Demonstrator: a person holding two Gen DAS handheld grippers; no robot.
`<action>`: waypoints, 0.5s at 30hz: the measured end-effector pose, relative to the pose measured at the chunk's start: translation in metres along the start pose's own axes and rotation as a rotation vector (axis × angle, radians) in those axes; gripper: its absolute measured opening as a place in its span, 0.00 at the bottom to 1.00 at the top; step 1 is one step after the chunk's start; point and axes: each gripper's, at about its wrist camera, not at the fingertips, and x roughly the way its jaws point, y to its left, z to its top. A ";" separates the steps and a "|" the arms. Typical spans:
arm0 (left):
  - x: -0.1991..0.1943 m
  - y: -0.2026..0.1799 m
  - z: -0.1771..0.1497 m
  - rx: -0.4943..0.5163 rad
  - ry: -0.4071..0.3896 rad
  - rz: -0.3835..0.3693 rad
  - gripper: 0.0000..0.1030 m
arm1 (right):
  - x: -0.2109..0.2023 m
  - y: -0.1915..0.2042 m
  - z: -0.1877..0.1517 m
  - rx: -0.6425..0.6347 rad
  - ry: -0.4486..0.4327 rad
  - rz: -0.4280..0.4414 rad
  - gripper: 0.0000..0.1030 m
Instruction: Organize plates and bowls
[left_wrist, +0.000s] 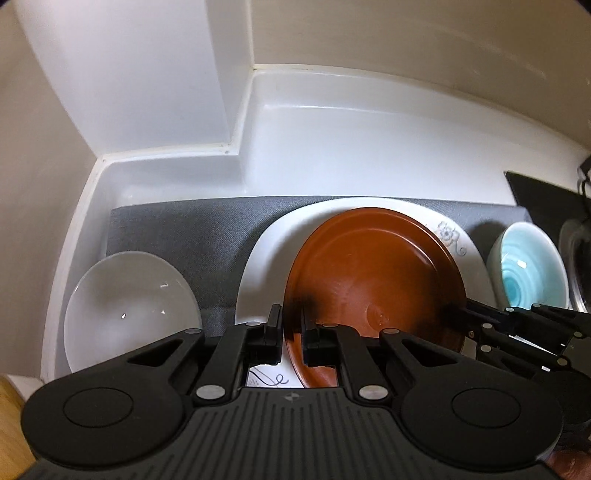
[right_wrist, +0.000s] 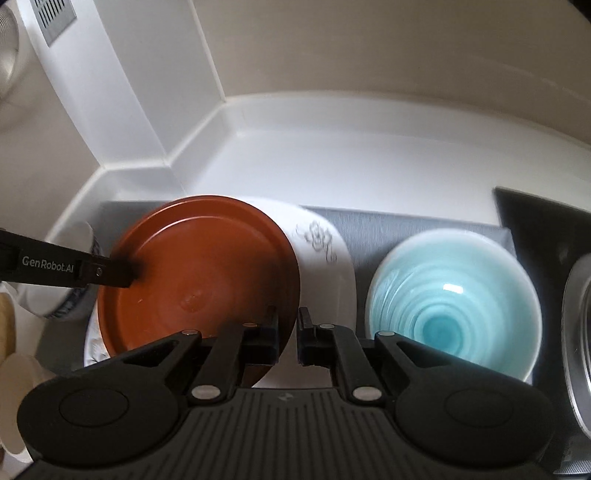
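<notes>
Two bowls (left_wrist: 129, 310) flank one brown plate (left_wrist: 373, 273), pinched by both hand-held grippers (left_wrist: 291, 332).

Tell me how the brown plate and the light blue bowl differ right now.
The brown plate is shallow and plain; the light blue bowl is deep, with ringed glaze inside. The plate lies on a white flowered plate; the bowl stands beside it on the grey mat. Both grippers pinch the plate's rim, left and right; the bowl is untouched. Both face up.

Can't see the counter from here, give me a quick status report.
Left gripper and right gripper both shut on brown plate rim. Plate over white floral plate. Teal bowl close right, white bowl left.
</notes>
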 end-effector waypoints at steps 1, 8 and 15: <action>0.002 -0.001 -0.001 0.009 0.000 0.004 0.10 | 0.002 0.001 -0.001 0.000 0.000 -0.002 0.10; 0.021 0.000 -0.011 -0.006 0.024 0.014 0.09 | 0.005 0.004 -0.009 0.014 -0.067 -0.039 0.08; -0.028 0.013 -0.035 -0.035 -0.093 -0.068 0.36 | -0.018 -0.001 -0.012 0.044 -0.159 -0.038 0.39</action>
